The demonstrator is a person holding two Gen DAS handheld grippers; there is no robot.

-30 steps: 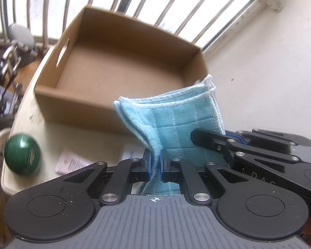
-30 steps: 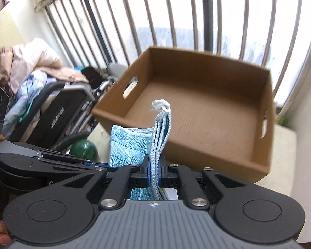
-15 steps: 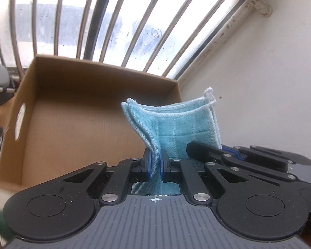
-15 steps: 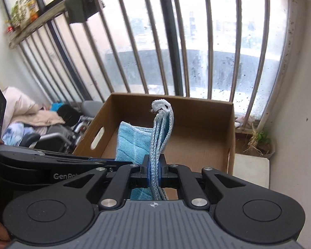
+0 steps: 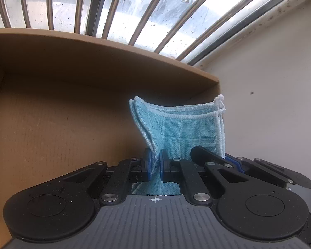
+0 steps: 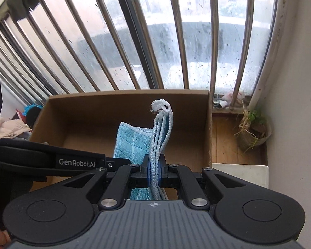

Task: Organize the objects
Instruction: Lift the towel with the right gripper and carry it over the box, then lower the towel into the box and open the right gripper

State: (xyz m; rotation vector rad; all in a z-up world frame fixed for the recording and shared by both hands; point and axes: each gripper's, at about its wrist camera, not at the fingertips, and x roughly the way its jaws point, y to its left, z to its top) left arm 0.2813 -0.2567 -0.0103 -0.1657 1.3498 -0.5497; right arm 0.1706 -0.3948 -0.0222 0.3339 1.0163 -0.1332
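Lower part of the folded light-blue cloth (image 5: 182,132) is hidden behind both gripper bodies, so its bottom edge can't be made out, nor whether it touches the box floor. The left gripper (image 5: 154,167) has its blue pads narrow, pinched on the cloth's left corner; the right gripper (image 6: 154,171) likewise narrow, clamped on the stacked white-stitched edges of the other corner. In the left wrist view the right gripper (image 5: 228,157) shows side-on just beside the cloth, its tips covered by fabric; in the right wrist view the left gripper (image 6: 105,162) comes in from the left w/ "GenRobot.AI" on its arm, its tips hidden too. The cloth (image 6: 134,143) hangs stretched between the two, long axis running gripper to gripper, hemmed top edge up, folded layers seen edge-on in the right view w/ a curled white corner at top. It sits over the open cardboard box (image 5: 51,124), near the box's right wall; box (image 6: 188,128) front wall is cut off by the gripper bodies. Behind: window bars (image 6: 176,41) w/ spotted glass, white wall (image 5: 269,93) at right, a small potted plant (image 6: 253,128) on the wood floor beside the box, a pile of clothes at far left, blurry.
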